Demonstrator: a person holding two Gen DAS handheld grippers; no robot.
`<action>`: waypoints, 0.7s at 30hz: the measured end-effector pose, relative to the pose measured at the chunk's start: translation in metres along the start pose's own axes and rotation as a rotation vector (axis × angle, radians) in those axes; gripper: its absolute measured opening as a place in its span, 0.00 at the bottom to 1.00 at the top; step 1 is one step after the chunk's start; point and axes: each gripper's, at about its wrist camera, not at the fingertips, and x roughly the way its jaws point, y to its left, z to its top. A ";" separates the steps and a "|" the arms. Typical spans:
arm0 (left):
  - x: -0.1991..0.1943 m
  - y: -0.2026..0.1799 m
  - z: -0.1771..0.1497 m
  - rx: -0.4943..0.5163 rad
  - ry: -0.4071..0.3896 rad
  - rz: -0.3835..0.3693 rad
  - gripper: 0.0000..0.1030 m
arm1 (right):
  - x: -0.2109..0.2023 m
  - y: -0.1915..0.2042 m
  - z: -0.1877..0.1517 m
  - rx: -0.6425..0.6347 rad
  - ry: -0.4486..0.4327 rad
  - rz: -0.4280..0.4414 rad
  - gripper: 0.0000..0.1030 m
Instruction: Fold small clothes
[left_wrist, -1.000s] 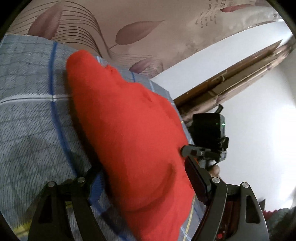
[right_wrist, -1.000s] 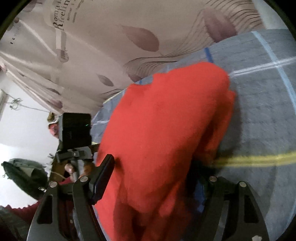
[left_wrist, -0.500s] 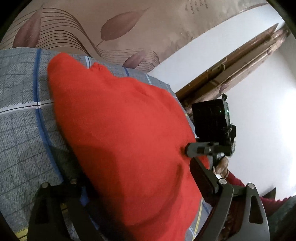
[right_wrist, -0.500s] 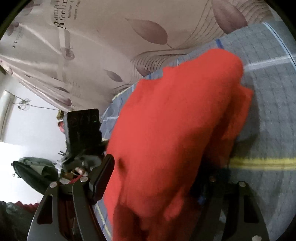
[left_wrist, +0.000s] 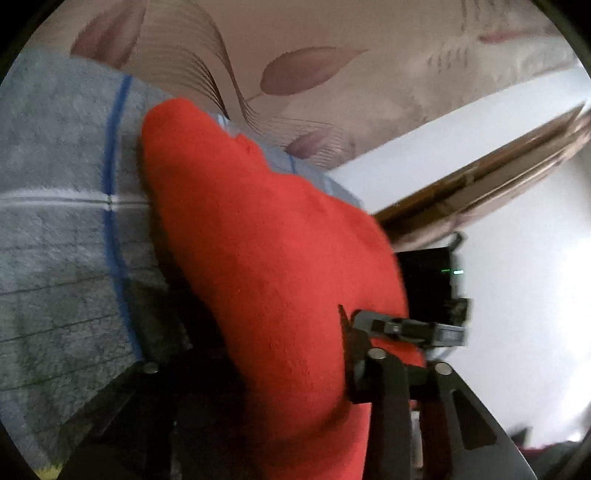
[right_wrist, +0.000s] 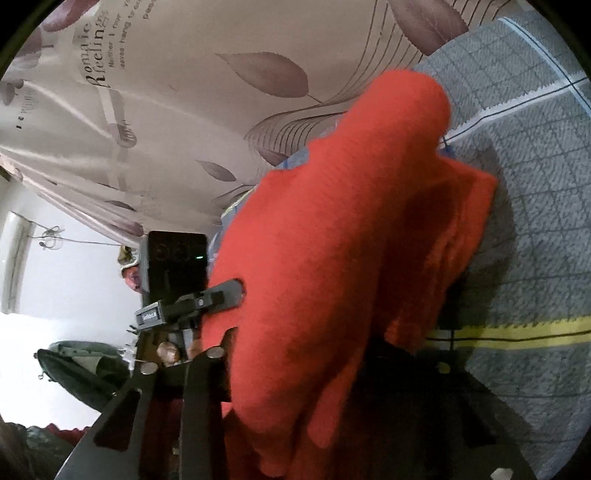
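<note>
1. The red cloth (left_wrist: 266, 258) is lying bunched on the grey checked blanket (left_wrist: 55, 240).
2. The left gripper (left_wrist: 258, 369) and right gripper (right_wrist: 332, 350) have just been closing; their jaws are now pinching its near edge.
3. Lifting both together, evenly, should keep the fold straight.

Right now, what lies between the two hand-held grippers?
Only the red garment spans between the left hand-held gripper and the right hand-held gripper; the left wrist view shows this.
</note>
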 end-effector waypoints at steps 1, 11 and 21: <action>0.000 -0.007 -0.002 0.024 -0.011 0.052 0.32 | -0.001 0.005 -0.001 -0.013 -0.012 -0.030 0.28; -0.019 -0.083 -0.029 0.248 -0.095 0.404 0.30 | -0.006 0.070 -0.023 -0.100 -0.101 -0.203 0.26; -0.087 -0.123 -0.074 0.291 -0.149 0.488 0.30 | -0.008 0.130 -0.068 -0.083 -0.115 -0.124 0.26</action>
